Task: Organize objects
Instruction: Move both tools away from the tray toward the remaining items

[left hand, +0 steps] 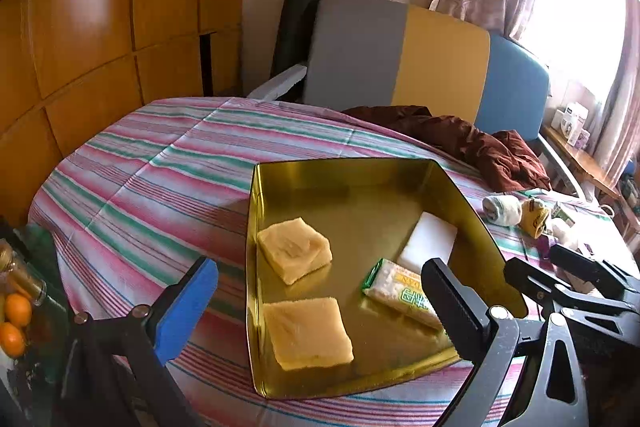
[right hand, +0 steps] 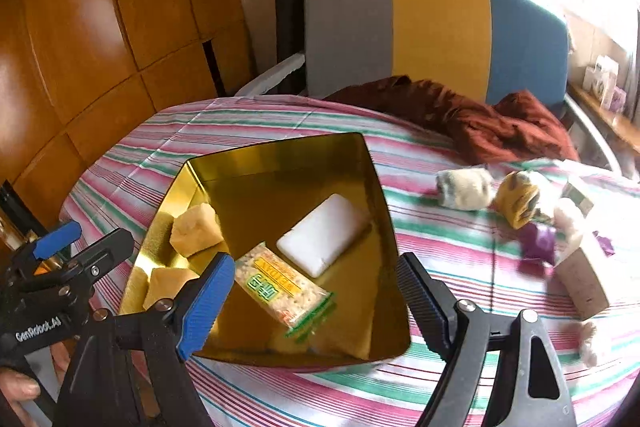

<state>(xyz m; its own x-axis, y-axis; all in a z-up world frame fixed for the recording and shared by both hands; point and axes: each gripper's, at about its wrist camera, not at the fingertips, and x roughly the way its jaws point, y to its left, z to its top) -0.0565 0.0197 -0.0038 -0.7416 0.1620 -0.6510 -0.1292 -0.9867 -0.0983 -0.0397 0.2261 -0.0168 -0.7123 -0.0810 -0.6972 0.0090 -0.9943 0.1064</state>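
A gold tin tray (left hand: 256,227) (right hand: 372,187) sits on the striped tablecloth. In it lie two yellow sponges (left hand: 294,251) (left hand: 308,339), a white block (left hand: 430,241) (right hand: 324,239) and a green and orange snack packet (left hand: 400,291) (right hand: 280,287). My left gripper (left hand: 320,287) hangs open above the tray's near half, nothing between its fingers. My right gripper (right hand: 314,267) is open too, over the packet and apart from it. Each gripper shows at the edge of the other's view.
Right of the tray lie a rolled grey sock (right hand: 466,193), a yellow sock roll (right hand: 516,203), a purple scrap (right hand: 538,243) and a tan block (right hand: 588,275). A brown cloth (right hand: 480,119) is bunched at the table's far edge before a chair (right hand: 440,27). Oranges (left hand: 16,311) sit at left.
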